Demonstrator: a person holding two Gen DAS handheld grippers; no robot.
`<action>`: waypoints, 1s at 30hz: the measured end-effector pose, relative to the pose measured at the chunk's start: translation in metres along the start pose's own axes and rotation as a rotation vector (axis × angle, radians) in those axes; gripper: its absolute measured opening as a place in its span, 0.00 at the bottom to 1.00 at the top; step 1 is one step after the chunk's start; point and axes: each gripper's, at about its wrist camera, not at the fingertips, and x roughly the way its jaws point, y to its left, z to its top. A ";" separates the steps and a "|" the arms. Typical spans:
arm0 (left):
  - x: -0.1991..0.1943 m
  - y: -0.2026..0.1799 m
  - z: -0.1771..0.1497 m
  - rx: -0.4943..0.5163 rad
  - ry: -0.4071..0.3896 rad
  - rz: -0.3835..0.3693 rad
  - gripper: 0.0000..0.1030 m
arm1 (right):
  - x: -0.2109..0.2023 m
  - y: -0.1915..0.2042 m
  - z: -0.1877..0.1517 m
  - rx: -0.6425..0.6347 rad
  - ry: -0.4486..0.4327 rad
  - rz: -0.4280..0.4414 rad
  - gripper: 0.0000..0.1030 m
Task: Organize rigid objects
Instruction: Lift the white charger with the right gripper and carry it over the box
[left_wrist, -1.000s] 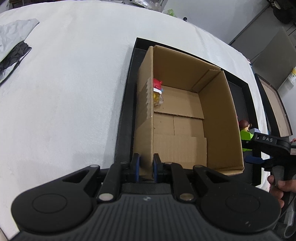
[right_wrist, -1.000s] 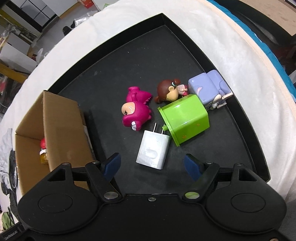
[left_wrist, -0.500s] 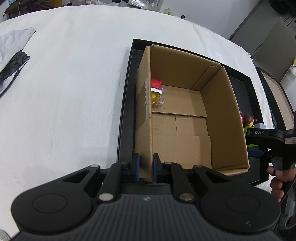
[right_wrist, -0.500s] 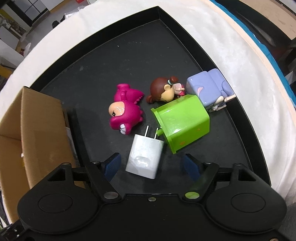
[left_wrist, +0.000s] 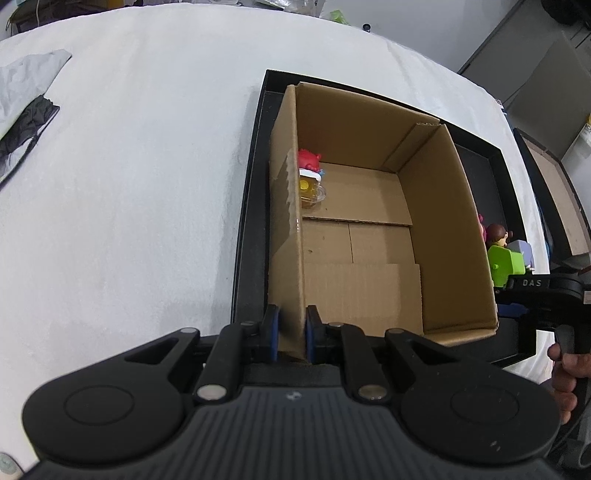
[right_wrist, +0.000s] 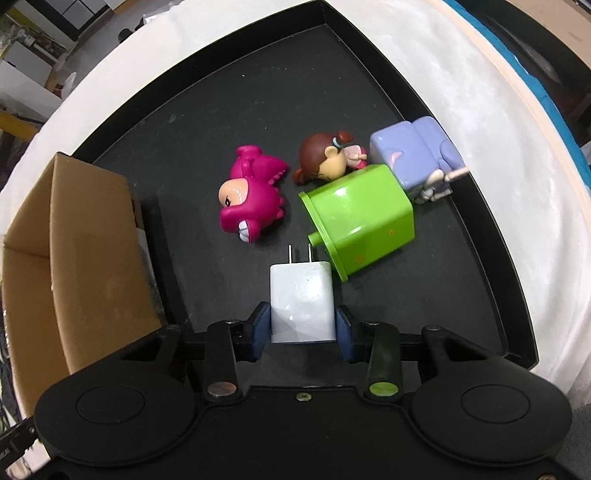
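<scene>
My left gripper (left_wrist: 291, 330) is shut on the near left wall of an open cardboard box (left_wrist: 369, 251) that stands in a black tray (left_wrist: 247, 206). A red and yellow toy (left_wrist: 309, 181) lies inside by the left wall. My right gripper (right_wrist: 303, 328) is shut on a white plug charger (right_wrist: 301, 299) lying on the tray floor (right_wrist: 229, 96), prongs pointing away. Beyond it lie a magenta dinosaur figure (right_wrist: 251, 197), a green cube container (right_wrist: 360, 218), a brown-haired doll (right_wrist: 325, 162) and a lilac block toy (right_wrist: 412, 155).
The cardboard box (right_wrist: 66, 251) stands left of the right gripper. White cloth (left_wrist: 129, 166) covers the table around the tray. A grey and black bag (left_wrist: 22, 110) lies at the far left. The right gripper and a hand (left_wrist: 561, 369) show at the left view's right edge.
My right gripper moved down onto the white charger and its jaws closed from wide open onto its sides. My left gripper kept its hold on the box wall.
</scene>
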 end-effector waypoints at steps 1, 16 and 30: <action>0.000 -0.001 -0.001 0.001 0.001 0.002 0.13 | -0.002 -0.002 -0.001 0.000 0.002 0.006 0.36; -0.004 -0.008 -0.004 0.032 -0.002 0.021 0.13 | -0.030 -0.022 -0.008 0.004 0.007 0.092 0.35; -0.006 -0.009 -0.004 0.048 -0.010 0.020 0.13 | -0.059 -0.017 -0.008 -0.010 -0.048 0.128 0.35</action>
